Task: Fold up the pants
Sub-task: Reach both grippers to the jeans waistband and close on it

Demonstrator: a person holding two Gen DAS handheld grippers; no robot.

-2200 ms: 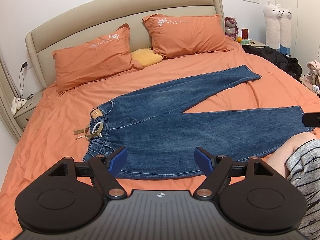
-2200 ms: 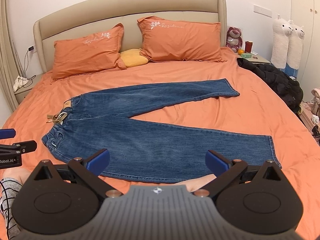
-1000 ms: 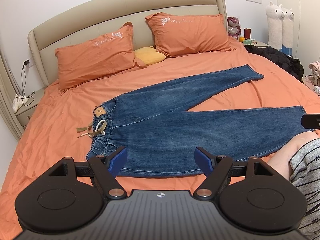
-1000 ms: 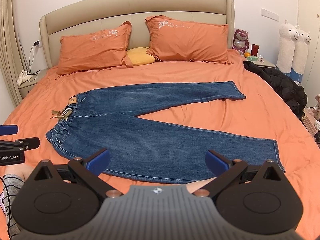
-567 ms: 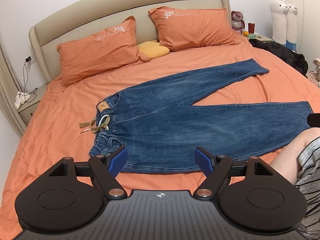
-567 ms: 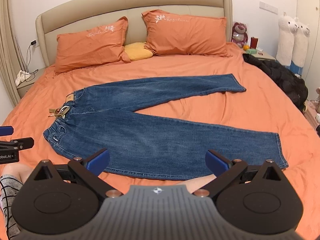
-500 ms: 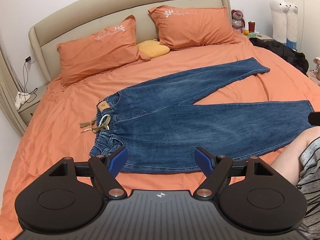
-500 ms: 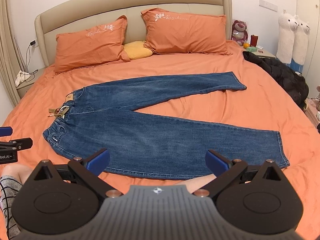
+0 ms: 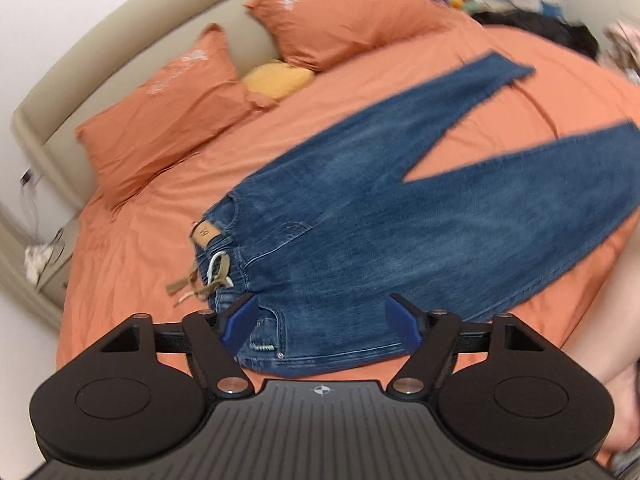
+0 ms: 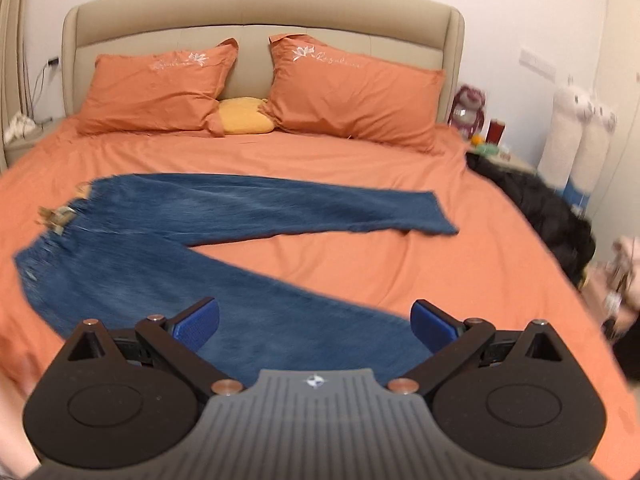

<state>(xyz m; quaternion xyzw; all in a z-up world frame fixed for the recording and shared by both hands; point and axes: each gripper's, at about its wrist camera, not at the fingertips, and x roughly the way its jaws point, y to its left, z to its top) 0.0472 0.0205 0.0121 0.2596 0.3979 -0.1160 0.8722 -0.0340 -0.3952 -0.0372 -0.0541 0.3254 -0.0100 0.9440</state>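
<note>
Through my left wrist camera, my left gripper (image 9: 326, 316) hangs with its blue pads spread wide and nothing between them, just above the waistband end of the jeans (image 9: 360, 240). The jeans lie flat on the orange bed (image 9: 132, 248), legs splayed in a V toward the far right, with a tan drawstring (image 9: 200, 284) trailing off the waist and a leather patch (image 9: 204, 234) beside it. The picture is smeared, so finer detail is hard to read.

Through my right wrist camera, my right gripper (image 10: 316, 326) is likewise parted and empty, over the near leg of the jeans (image 10: 248, 208). Two orange pillows (image 10: 160, 92) and a yellow cushion (image 10: 244, 116) sit against the headboard (image 10: 260, 8); dark clothing (image 10: 548, 208) lies at the right edge.
</note>
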